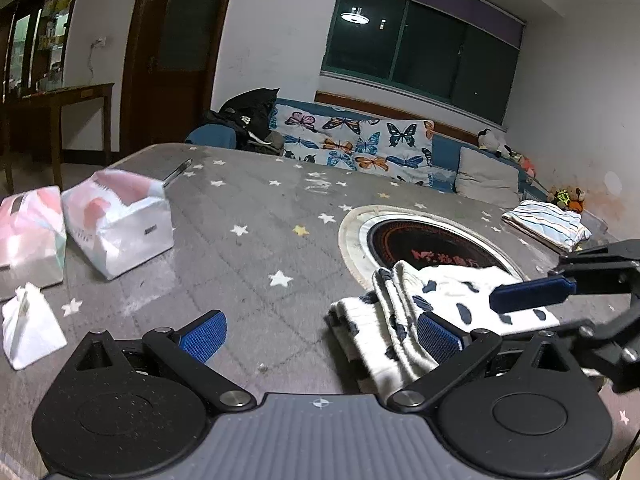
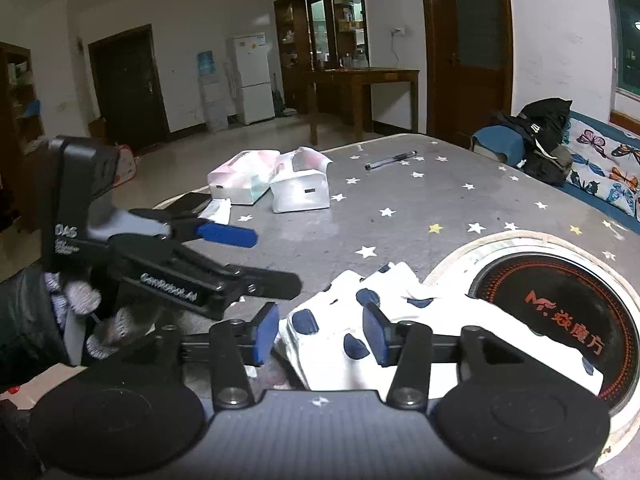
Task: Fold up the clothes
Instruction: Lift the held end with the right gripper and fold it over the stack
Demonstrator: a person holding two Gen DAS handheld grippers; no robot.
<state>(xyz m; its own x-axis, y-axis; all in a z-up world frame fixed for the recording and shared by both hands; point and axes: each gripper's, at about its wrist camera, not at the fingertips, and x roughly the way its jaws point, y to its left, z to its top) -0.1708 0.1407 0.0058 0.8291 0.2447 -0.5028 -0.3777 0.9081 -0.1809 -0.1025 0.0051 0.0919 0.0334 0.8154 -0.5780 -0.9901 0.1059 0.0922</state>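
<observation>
Table (image 1: 248,208): large, covered in a grey cloth with stars, an induction hob (image 1: 432,240) set into its right half. Work is kept to the near right corner, likely because that is within easy reach of both tools

Spotted garment (image 1: 432,312): white with dark blue spots, lying on the table at the near edge of the hob and partly over its rim. It is bunched into thick parallel layers with rolled, ribbed-looking edges on the left side, flatter toward the right. It reads as partly folded or folded loosely; which, these views cannot settle

Striped cloth (image 1: 548,222): a neat flat stack at the far right of the table, well apart from the spotted piece; it lies as a folded item would

Left gripper (image 1: 320,332): fingers wide apart, holding nothing, low over the table with its right pad just beside the garment's left edge

Right gripper (image 2: 320,332): fingers apart over the garment's near corner, straddling a fold but not pinching it, as far as I can judge

Clutter at the far left: two tissue packs (image 1: 116,220), a pen (image 2: 390,159), a small white packet (image 1: 28,324)
</observation>
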